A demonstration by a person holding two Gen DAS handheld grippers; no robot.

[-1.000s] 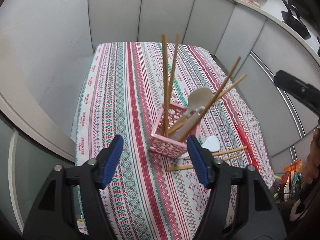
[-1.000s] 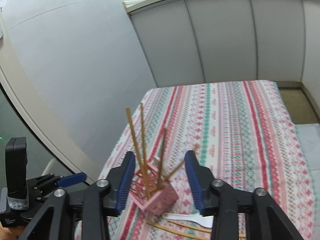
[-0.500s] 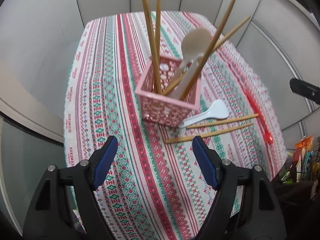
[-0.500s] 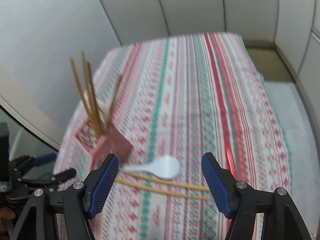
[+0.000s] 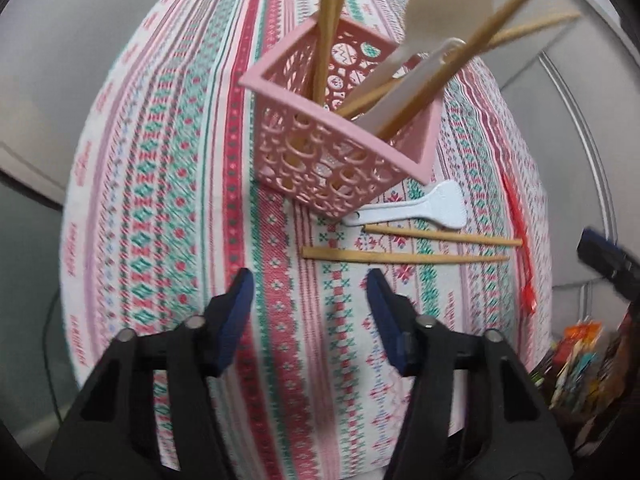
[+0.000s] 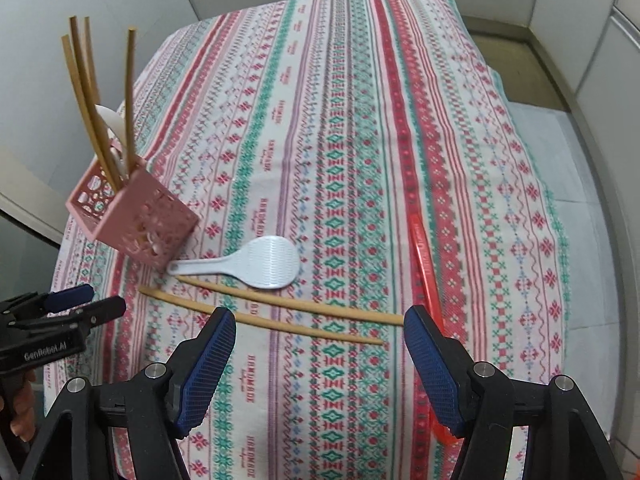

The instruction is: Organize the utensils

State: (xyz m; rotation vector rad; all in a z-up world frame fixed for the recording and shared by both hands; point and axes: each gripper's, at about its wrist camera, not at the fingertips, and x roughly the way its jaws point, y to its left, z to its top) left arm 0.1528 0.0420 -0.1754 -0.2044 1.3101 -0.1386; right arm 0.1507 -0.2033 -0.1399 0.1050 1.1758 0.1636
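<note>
Below my right gripper (image 6: pixel 316 356), jaws wide and empty, two chopsticks (image 6: pixel 280 316) lie crosswise on the tablecloth (image 6: pixel 360 160), near the pink basket (image 6: pixel 132 220). My left gripper (image 5: pixel 308 308), narrowing, empty, hovers just beside their blunt ends.

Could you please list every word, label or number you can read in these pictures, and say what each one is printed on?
"GenRobot.AI": on the black body of the left gripper, seen in the right wrist view.
"HANDMADE": repeated along the stripes of the tablecloth.
Smaller print under each "HANDMADE": too small to read.
Colourful packets at the left wrist view's edge: too blurred to read.
</note>
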